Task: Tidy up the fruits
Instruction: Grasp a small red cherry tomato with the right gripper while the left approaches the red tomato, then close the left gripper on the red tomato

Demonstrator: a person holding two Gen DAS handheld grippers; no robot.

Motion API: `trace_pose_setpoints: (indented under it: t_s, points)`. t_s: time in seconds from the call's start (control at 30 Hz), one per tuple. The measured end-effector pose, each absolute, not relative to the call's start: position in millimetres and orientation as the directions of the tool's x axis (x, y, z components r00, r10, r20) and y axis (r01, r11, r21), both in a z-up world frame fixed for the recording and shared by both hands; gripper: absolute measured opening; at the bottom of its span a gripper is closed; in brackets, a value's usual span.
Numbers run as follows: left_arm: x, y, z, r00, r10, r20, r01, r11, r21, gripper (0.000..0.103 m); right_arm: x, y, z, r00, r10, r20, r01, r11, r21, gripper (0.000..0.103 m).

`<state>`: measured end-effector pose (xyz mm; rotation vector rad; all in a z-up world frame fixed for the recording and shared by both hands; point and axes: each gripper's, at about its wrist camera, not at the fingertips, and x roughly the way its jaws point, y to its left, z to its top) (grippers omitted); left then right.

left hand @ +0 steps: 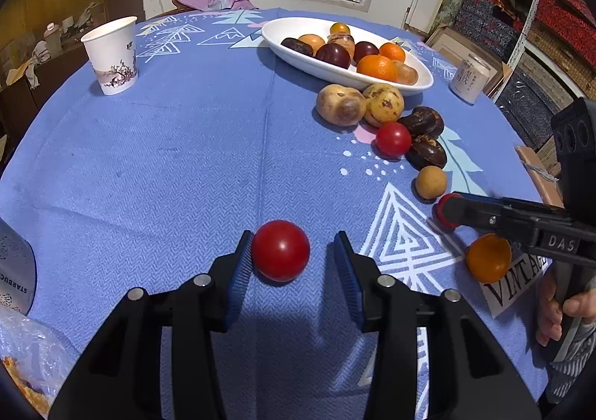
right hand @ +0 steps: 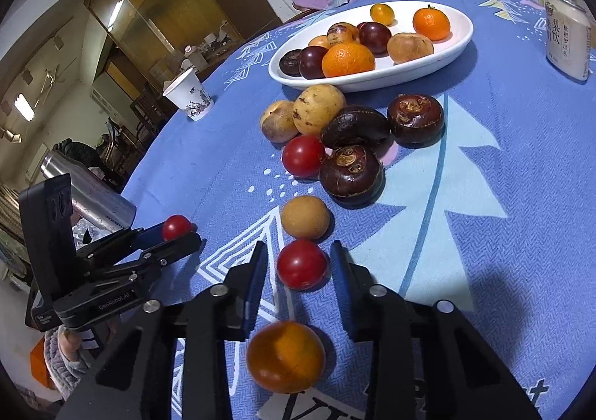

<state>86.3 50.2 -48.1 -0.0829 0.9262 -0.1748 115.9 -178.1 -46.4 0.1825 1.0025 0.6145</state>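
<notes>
A red tomato [left hand: 281,250] lies on the blue cloth between the tips of my left gripper [left hand: 293,234]. It touches the left pad, and a strip of cloth shows before the right pad, so the gripper is open. My right gripper [right hand: 298,245] is shut on a smaller red tomato [right hand: 301,263]; an orange fruit [right hand: 286,356] lies under its fingers. In the left wrist view the right gripper [left hand: 447,211] reaches in from the right. A white oval plate [left hand: 287,27] at the back holds several oranges, plums and brown fruits.
Loose fruits lie in front of the plate: two yellow-brown ones [right hand: 316,109], dark water chestnuts [right hand: 352,168], a red tomato [right hand: 303,155], a tan ball [right hand: 304,217]. Also on the table: a paper cup [left hand: 111,55], a white can [left hand: 467,79], a silver tumbler [right hand: 89,193].
</notes>
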Motion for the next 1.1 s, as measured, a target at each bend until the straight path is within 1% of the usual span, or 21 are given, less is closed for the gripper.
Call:
trace_pose_setpoints:
  t_s: [0.1,0.27,0.4,0.57,0.6,0.63,0.67,0.77,0.9,1.0,1.1]
  points:
    - [87,53,-48,0.589,-0.2,-0.783,0.113,0.98,-0.165,0.043,113,-172,-45,0.404,0.534,-0.743,-0.423,0.829,0.366,0.027]
    - [86,54,-46,0.598,-0.215,-0.772,0.117,0.976,-0.182,0.043,114,-174,-44,0.404,0.54,-0.738,-0.421,0.826,0.374,0.026]
    - [85,49,-46,0.602,-0.193,-0.775,0.122,0.981,-0.149,0.043,115,-178,-42,0.409,0.551,-0.727,-0.415,0.822,0.389,0.026]
    - [86,47,-49,0.593,-0.164,-0.789,0.114,0.986,-0.12,0.042,114,-173,-45,0.403,0.538,-0.74,-0.424,0.826,0.37,0.026]
    - [86,48,-49,0.594,-0.166,-0.787,0.113,0.986,-0.123,0.041,114,-174,-45,0.401,0.541,-0.739,-0.422,0.825,0.375,0.026]
    - [85,50,-48,0.598,-0.171,-0.783,0.108,0.985,-0.132,0.037,115,-175,-45,0.4,0.544,-0.738,-0.42,0.824,0.379,0.026]
    - [84,55,-45,0.61,-0.181,-0.772,0.099,0.983,-0.152,0.028,115,-175,-46,0.399,0.545,-0.737,-0.419,0.824,0.383,0.026]
    - [86,63,-47,0.597,-0.234,-0.767,0.099,0.971,-0.22,0.028,116,-177,-45,0.394,0.555,-0.732,-0.414,0.819,0.398,0.026]
    - [86,56,-47,0.597,-0.233,-0.768,0.12,0.972,-0.202,0.028,116,-180,-43,0.396,0.566,-0.723,-0.41,0.813,0.413,0.026]
    - [83,57,-43,0.612,-0.257,-0.748,0.131,0.966,-0.224,0.028,115,-179,-42,0.394,0.573,-0.718,-0.416,0.808,0.417,0.026]
    - [80,54,-35,0.634,-0.263,-0.727,0.15,0.964,-0.218,0.028,114,-187,-33,0.415,0.598,-0.686,-0.415,0.795,0.442,0.026]
